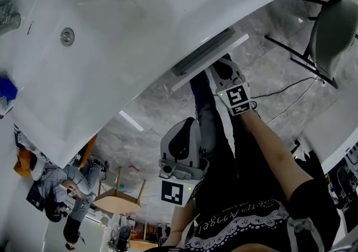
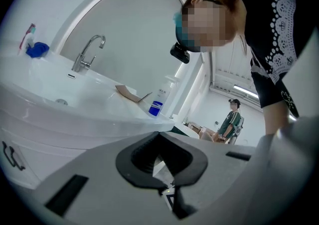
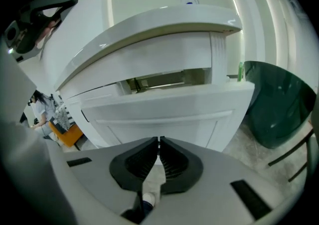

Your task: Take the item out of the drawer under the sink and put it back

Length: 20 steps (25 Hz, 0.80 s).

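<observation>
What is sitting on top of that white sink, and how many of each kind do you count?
Faucet: 1
Bottle with blue label: 1
Brown cardboard piece: 1
Blue object: 1
Total: 4

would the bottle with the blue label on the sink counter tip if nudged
Likely yes: the bottle is tall and slim, standing upright near the end of the sink counter, so a high push could topple it. It looks like clear plastic, so probably light and not brittle.
</observation>
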Tool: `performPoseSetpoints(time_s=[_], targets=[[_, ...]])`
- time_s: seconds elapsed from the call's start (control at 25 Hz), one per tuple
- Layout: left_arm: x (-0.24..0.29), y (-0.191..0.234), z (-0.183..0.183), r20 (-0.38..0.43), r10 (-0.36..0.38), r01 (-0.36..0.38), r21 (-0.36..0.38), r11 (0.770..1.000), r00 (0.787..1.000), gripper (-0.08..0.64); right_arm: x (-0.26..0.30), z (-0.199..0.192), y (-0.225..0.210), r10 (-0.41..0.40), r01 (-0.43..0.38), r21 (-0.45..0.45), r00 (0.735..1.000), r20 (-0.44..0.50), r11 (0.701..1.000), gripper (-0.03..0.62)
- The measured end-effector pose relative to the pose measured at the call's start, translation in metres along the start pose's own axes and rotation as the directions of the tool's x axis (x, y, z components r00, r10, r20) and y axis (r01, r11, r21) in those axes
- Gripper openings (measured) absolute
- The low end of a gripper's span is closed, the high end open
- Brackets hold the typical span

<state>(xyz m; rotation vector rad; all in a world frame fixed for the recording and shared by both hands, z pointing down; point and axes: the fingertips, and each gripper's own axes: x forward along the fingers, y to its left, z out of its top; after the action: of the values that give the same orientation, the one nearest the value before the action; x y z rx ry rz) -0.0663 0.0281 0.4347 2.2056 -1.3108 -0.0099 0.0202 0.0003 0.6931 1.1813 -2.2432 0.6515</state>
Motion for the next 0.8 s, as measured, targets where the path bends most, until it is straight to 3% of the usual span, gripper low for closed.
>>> performPoseSetpoints(time_s=[0.28, 0.48, 0.8], targets=[[-0.02, -0.006, 0.025, 0.015, 0.025, -0.025, 0.007, 1.0, 1.0, 0.003, -0.033, 0.028, 0.004, 0.03, -0.03, -0.019, 1.0, 0.001, 0.999, 0.018], [-0.035, -0.015, 0.04, 0.037, 0.02, -0.021, 0.025, 0.999, 0.999, 0.003, -0.074, 0.051, 0.012, 0.028, -0.029, 0.037, 0.999, 0.015, 0.999, 0.018], [-0.045, -0.038, 0.077, 0.081, -0.013, 0.007, 0.074, 0.997, 0.997, 0.003, -0.117, 0.137, 0.029, 0.054, -0.058, 0.025, 0.987, 0.154, 0.998, 0.018]])
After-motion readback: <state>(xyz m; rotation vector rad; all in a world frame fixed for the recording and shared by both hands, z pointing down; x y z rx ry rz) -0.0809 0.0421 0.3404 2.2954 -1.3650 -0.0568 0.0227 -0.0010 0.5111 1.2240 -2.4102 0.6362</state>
